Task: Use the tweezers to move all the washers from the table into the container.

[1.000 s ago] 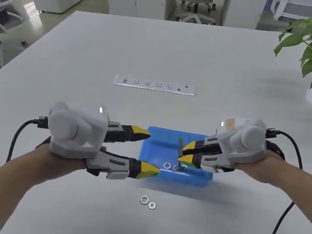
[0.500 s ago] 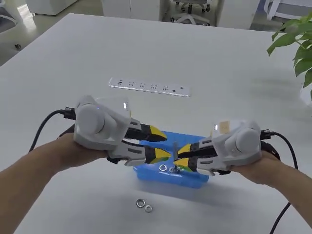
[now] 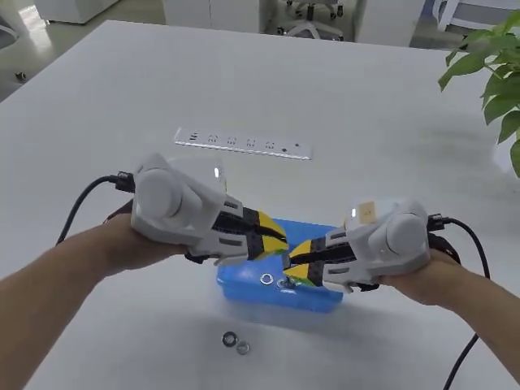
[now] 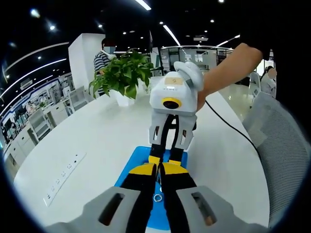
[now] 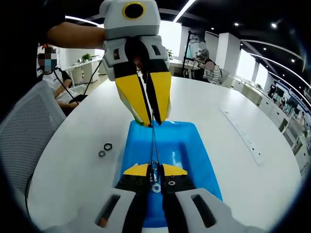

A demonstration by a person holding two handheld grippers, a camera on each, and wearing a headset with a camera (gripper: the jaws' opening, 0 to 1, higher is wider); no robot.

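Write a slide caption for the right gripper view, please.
Right tool and left tool both grip the tweezers over the blue container; two washers lie on the table beside it.

White bench point(image 3: 366, 106), as I see it in the head view from my remote station: a pale, matte top. A blue container point(image 3: 244, 291) sits on it toward the near edge. Two washers point(image 3: 230, 338) lie on the bare surface on the near side of the container, just beside each other and close to its front wall. A white power strip point(image 3: 242, 144) lies flat beyond the container, well apart from it. In the left gripper view, a white pot point(image 4: 123, 100) with a leafy plant stands on the bench.
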